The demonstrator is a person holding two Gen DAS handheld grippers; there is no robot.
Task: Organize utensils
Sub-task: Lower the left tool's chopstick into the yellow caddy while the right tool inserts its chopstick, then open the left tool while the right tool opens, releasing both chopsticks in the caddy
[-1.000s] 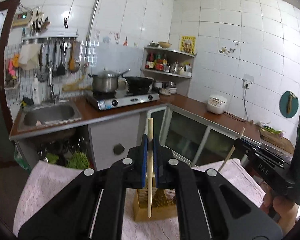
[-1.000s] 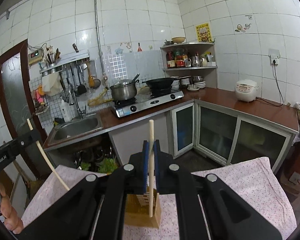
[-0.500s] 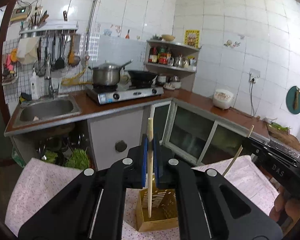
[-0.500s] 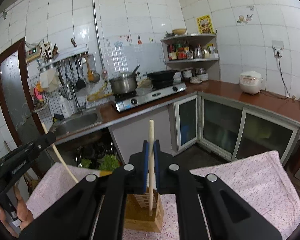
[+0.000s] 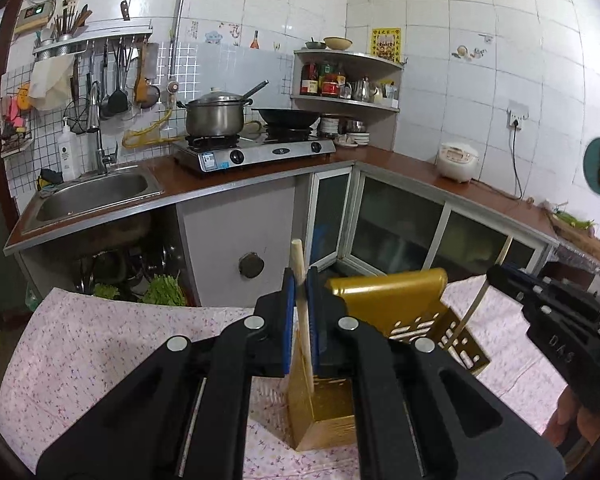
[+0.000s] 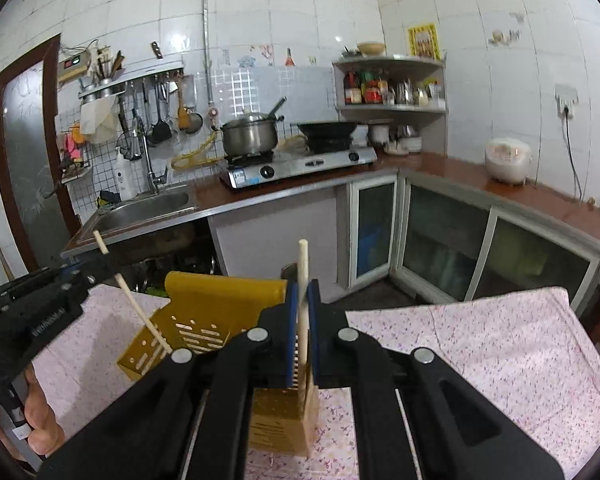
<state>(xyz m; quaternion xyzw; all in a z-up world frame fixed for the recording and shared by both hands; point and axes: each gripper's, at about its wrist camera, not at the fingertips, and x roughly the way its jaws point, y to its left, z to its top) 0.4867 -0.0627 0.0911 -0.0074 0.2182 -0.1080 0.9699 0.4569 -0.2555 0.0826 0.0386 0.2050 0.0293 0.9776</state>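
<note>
A gold perforated utensil holder (image 5: 384, 344) stands on the floral tablecloth; it also shows in the right wrist view (image 6: 204, 320). My left gripper (image 5: 301, 316) is shut on a wooden chopstick (image 5: 302, 316), whose lower tip reaches down inside the holder. My right gripper (image 6: 302, 328) is shut on a second wooden chopstick (image 6: 303, 304), its tip also down in the holder. Each gripper shows in the other's view, the right gripper (image 5: 496, 276) at the right and the left gripper (image 6: 96, 272) at the left.
The table carries a pink floral cloth (image 5: 84, 344). Behind are a counter with a sink (image 5: 92, 196), a gas stove with a pot (image 5: 216, 118) and a wok, a corner shelf, and a rice cooker (image 5: 458, 160).
Both grippers have come down and closer to the holder, which now looms large. The chopstick tips have gone lower into it. Both grips stay shut.
</note>
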